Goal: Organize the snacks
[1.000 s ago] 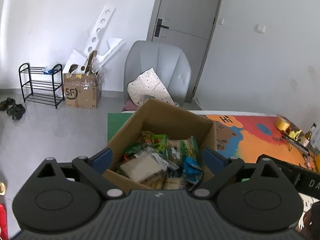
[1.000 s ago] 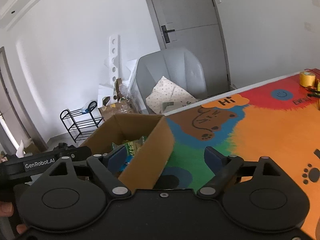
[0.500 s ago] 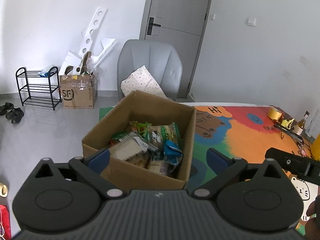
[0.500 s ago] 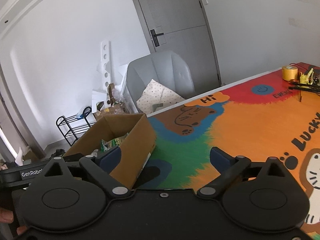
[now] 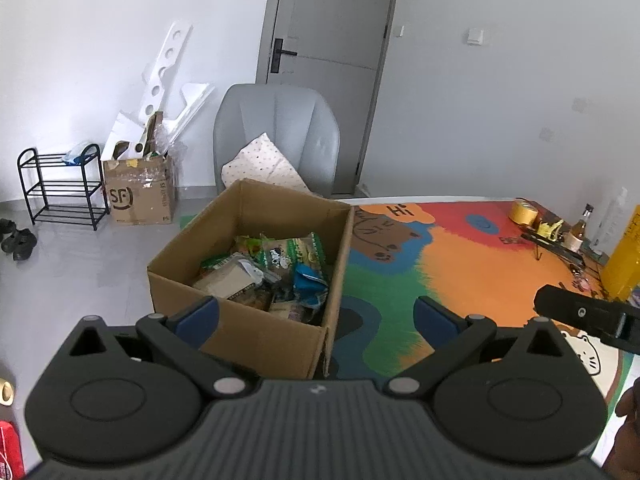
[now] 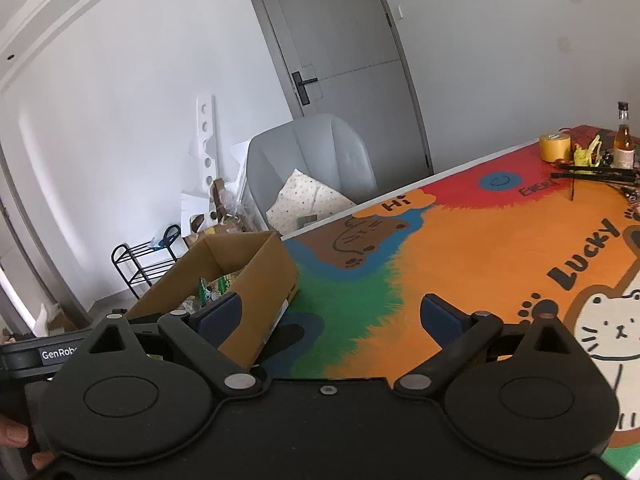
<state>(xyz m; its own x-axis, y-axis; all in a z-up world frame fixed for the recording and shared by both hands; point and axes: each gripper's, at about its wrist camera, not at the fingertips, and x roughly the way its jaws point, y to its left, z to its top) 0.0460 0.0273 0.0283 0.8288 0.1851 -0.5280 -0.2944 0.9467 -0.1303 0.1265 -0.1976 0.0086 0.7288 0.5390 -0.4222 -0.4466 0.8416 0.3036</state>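
Observation:
An open cardboard box (image 5: 256, 340) stands at the left end of the table with several snack packets (image 5: 280, 264) piled inside. My left gripper (image 5: 316, 316) is open, a short way back from the box's near wall, with nothing between its blue pads. My right gripper (image 6: 330, 316) is also open and holds nothing. It hangs over the colourful mat, with the box (image 6: 264, 276) and its snacks (image 6: 212, 288) ahead to its left. Each view catches the other gripper at its edge: the right one (image 5: 588, 316) and the left one (image 6: 40, 354).
A painted mat (image 6: 460, 264) covers the table. A yellow tape roll (image 5: 524, 212), a bottle (image 5: 582, 224) and a yellow box (image 5: 624, 256) sit at its far right. Beyond the table are a grey chair (image 5: 288, 128) with a pillow, a floor carton (image 5: 138, 196) and a shoe rack (image 5: 60, 184).
Both grippers have drawn back from the box, which they were close around a second ago. The box now looks smaller and farther off. Both pairs of jaws stand a little wider.

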